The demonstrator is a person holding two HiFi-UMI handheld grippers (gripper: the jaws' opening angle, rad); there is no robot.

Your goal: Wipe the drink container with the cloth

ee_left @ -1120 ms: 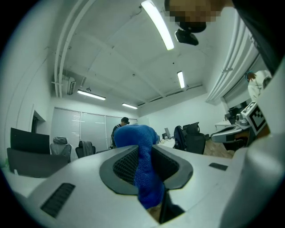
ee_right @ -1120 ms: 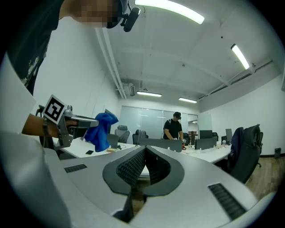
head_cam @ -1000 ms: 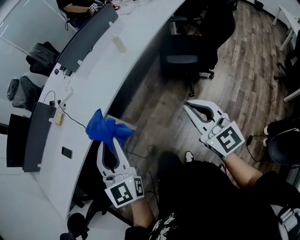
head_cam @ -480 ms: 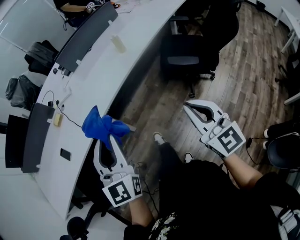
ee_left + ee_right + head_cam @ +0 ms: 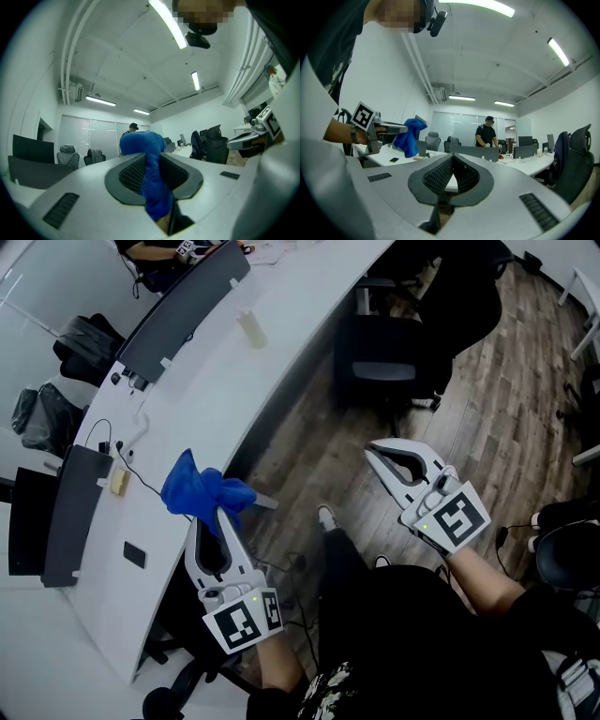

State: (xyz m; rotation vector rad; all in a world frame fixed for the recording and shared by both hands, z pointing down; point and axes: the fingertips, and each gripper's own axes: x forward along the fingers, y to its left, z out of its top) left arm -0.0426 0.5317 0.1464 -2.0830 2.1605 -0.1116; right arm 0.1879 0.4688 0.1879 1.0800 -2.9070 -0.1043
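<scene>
A pale drink container [image 5: 251, 329] stands far off on the curved white desk [image 5: 202, 404]. My left gripper [image 5: 215, 513] is shut on a crumpled blue cloth [image 5: 201, 490], held in the air over the desk's near edge. In the left gripper view the cloth [image 5: 151, 180] bulges out between the closed jaws of the left gripper [image 5: 153, 165]. My right gripper [image 5: 371, 449] hovers over the wooden floor, shut and empty, well to the right of the desk. In the right gripper view the right gripper [image 5: 453, 161] has its pads together, and the cloth [image 5: 408, 134] hangs at the left.
Dark partition screens [image 5: 178, 310] stand along the desk, and a phone [image 5: 134, 554] and a cable lie on it. Black office chairs [image 5: 398, 352] stand on the wooden floor [image 5: 506, 381]. A person [image 5: 487, 133] stands at a far desk.
My left gripper with the cloth has drifted slightly left, toward the desk. My right gripper has stayed in place. A foot has stepped forward on the floor below.
</scene>
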